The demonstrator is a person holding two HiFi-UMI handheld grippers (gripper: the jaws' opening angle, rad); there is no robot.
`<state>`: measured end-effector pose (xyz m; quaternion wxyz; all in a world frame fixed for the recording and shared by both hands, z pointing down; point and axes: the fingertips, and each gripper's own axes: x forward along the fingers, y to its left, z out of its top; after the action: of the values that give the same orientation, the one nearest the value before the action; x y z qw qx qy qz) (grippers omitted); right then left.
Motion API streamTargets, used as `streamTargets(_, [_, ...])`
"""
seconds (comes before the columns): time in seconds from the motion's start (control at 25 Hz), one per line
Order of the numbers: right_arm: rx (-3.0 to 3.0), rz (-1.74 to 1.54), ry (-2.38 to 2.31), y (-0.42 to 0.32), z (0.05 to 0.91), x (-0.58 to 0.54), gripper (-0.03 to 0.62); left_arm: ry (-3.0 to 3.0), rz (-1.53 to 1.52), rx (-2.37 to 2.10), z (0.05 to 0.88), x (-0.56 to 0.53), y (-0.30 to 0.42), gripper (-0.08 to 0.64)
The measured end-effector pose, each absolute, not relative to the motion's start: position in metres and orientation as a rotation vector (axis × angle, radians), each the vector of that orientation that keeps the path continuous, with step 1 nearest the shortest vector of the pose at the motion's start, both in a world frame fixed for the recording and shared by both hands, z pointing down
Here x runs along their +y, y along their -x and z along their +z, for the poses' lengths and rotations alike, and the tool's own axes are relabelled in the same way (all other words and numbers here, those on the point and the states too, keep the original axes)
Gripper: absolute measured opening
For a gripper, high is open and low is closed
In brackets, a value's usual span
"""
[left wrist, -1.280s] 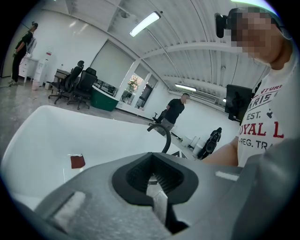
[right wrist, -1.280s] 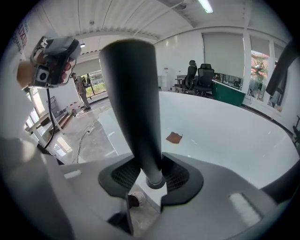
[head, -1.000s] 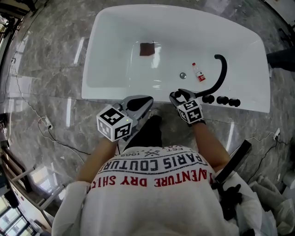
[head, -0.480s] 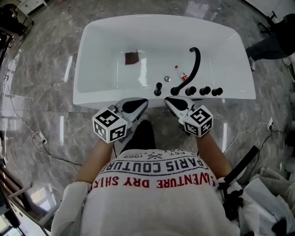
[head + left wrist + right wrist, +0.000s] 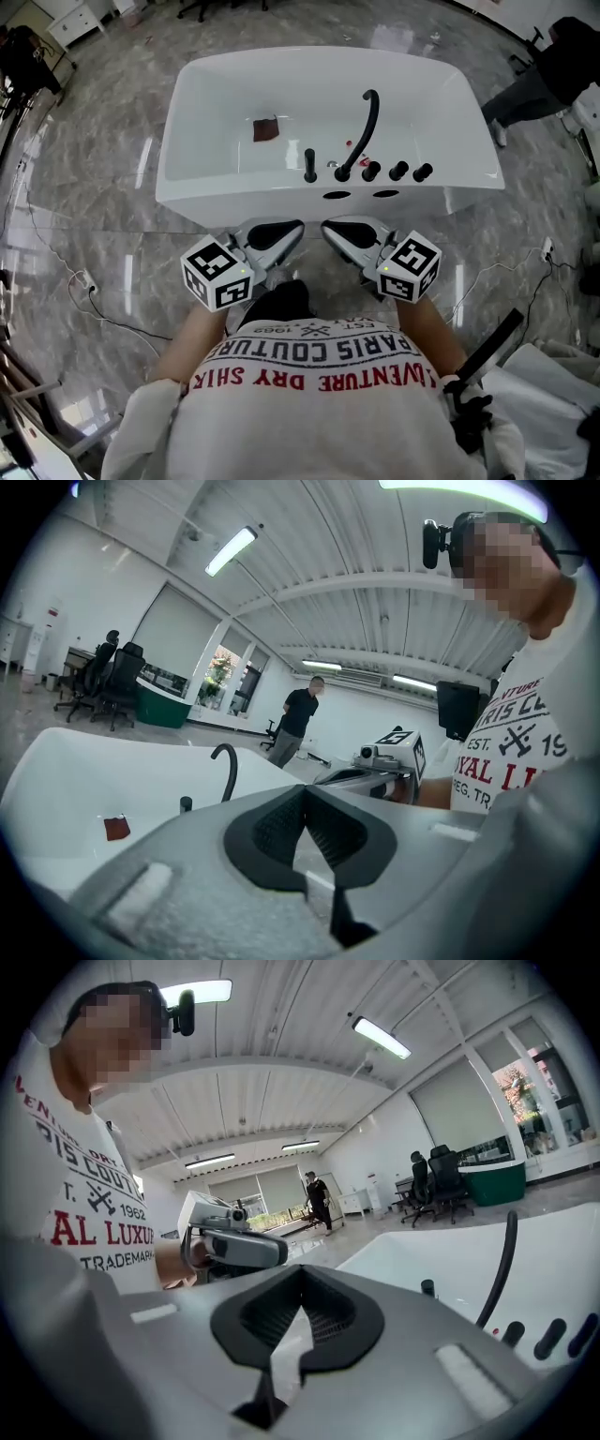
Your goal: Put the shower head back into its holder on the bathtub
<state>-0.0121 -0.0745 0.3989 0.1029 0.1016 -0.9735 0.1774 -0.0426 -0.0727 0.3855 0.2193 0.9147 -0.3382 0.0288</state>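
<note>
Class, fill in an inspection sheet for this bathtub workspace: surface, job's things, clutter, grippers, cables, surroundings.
Surface: white bathtub on a grey marble floor.
Job's things: black shower head upright on the near rim, left of the spout and knobs.
Clutter: brown square in the tub; red item by the spout, too small to tell.
Grippers: left hand-held gripper and right hand-held gripper both shut, empty, clear of the tub.
Cables: cables on the floor, left and right.
Surroundings: office chairs; a person standing behind.
</note>
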Motion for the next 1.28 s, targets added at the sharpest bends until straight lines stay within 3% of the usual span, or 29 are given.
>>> streamTargets(1.28, [-2.877, 0.406, -0.559, 0.024, 0.352, 0.172, 0.003, -2.706, 0.144, -0.858, 0.337, 0.177, 0.064, 0.002])
